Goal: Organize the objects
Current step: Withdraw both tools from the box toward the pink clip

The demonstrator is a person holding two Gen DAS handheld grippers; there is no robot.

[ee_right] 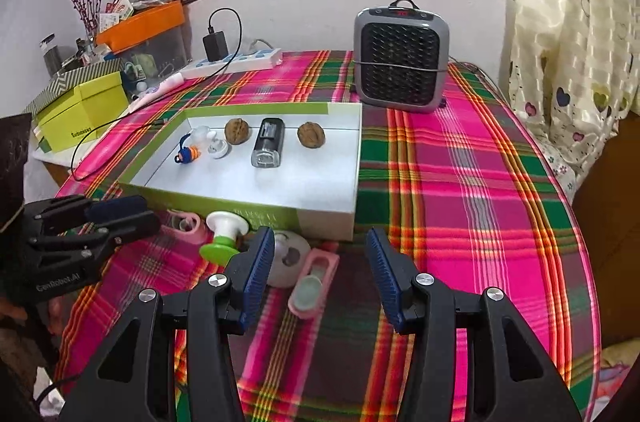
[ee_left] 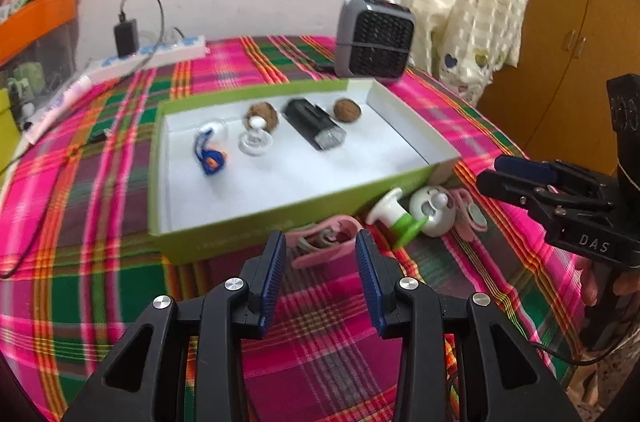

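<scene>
A green box with a white floor holds two walnuts, a black device, a blue-orange toy and a clear piece. On the cloth in front of the box lie two pink clips, a green-white toy and a white round toy. My left gripper is open, one pink clip just past its tips. My right gripper is open above the other pink clip, not touching it.
A grey heater stands behind the box. A power strip with a charger lies at the back left. A yellow-green box and an orange bin sit off the table's left. The plaid cloth stretches right.
</scene>
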